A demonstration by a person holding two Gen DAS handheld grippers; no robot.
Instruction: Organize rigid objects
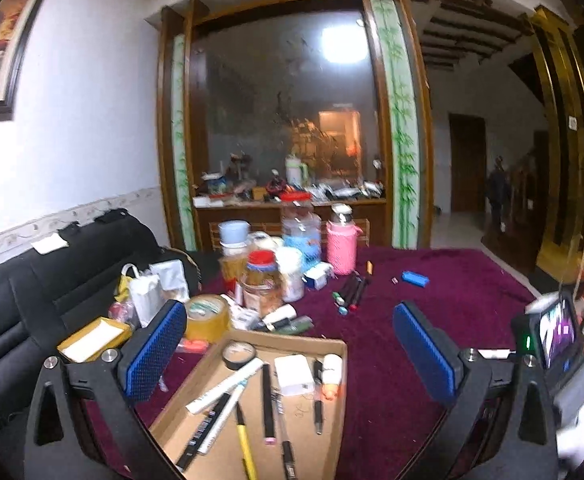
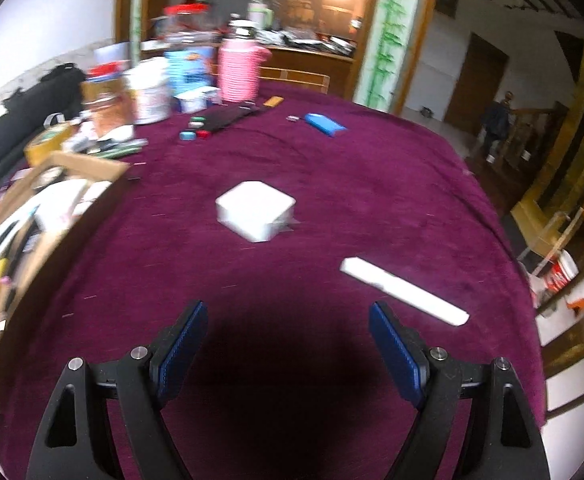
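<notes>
My left gripper (image 1: 289,354) stands open above a cardboard tray (image 1: 334,432) that holds pens, markers, a tape roll (image 1: 239,354) and a small white box (image 1: 294,374); nothing is between its pads. My right gripper (image 2: 287,344) is open over the purple tablecloth (image 2: 352,168), empty. Ahead of it lies a white square box (image 2: 255,210), and a long white bar (image 2: 404,290) lies to the right of its right fingertip. The same cardboard tray (image 2: 67,236) sits at the left edge of the right wrist view. The right hand's device (image 1: 556,330) shows at the left wrist view's right edge.
Jars, a pink flask (image 1: 342,246), a tan tape roll (image 1: 207,316), loose markers (image 1: 352,292) and a blue box (image 1: 415,278) crowd the far side of the table. A black sofa (image 1: 31,296) runs along the left. A person (image 2: 496,124) stands in the far doorway.
</notes>
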